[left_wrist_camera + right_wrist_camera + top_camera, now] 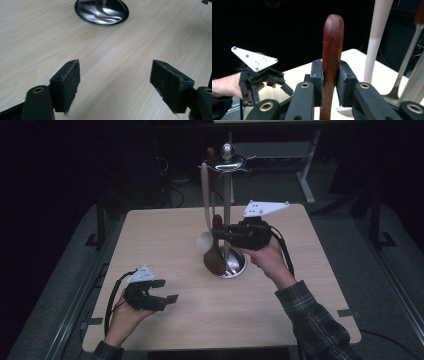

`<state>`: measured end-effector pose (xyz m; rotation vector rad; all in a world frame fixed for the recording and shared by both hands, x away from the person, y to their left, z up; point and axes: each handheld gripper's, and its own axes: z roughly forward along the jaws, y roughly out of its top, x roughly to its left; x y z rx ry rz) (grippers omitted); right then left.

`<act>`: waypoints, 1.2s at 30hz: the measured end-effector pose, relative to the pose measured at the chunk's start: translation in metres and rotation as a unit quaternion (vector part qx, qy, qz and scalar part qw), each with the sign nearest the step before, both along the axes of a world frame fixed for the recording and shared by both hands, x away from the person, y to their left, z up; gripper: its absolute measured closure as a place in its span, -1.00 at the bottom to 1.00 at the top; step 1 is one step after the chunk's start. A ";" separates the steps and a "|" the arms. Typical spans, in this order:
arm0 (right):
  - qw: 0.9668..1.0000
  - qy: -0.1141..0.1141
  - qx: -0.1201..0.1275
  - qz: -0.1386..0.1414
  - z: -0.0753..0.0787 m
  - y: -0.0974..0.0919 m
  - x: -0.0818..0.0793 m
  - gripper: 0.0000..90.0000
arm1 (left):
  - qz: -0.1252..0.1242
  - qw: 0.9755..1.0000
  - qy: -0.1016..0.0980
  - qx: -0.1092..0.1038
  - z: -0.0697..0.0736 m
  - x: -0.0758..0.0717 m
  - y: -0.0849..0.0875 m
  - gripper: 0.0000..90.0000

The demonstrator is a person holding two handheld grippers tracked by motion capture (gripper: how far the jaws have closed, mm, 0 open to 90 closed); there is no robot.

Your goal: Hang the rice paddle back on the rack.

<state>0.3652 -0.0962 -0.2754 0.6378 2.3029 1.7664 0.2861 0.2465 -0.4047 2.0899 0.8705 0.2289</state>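
Right hand-held gripper [331, 82] clamps the upright brown spoon [332, 47] beside the rack [227, 195].
Rack hooks lie at twelve o'clock; left hand-held gripper [162, 292], jaws apart and empty, sits at eight.

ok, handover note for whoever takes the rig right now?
Right gripper: shut on the brown wooden spoon by its handle, spoon upright beside the rack, bowl low near the steel base.
Left gripper: open, nothing between the jaws, low over the table at the near left.
White spoon hangs on the rack.
Left: the brown spoon is not yet hung on a hook; likely lift it up there and release.
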 end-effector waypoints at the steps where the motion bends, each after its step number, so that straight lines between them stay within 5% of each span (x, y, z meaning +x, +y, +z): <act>1: 1.000 -0.003 0.001 0.000 0.003 0.000 0.001 0.71 | 0.002 1.000 0.003 -0.001 -0.001 -0.001 0.002 -0.52; 20: 0.999 -0.049 0.006 0.005 0.070 0.004 0.008 0.71 | 0.018 0.998 0.007 0.052 -0.014 0.001 0.009 -0.73; 36: 0.999 -0.033 0.036 -0.002 0.083 -0.004 0.025 0.71 | 0.012 0.998 -0.001 0.064 -0.017 0.001 0.008 -0.72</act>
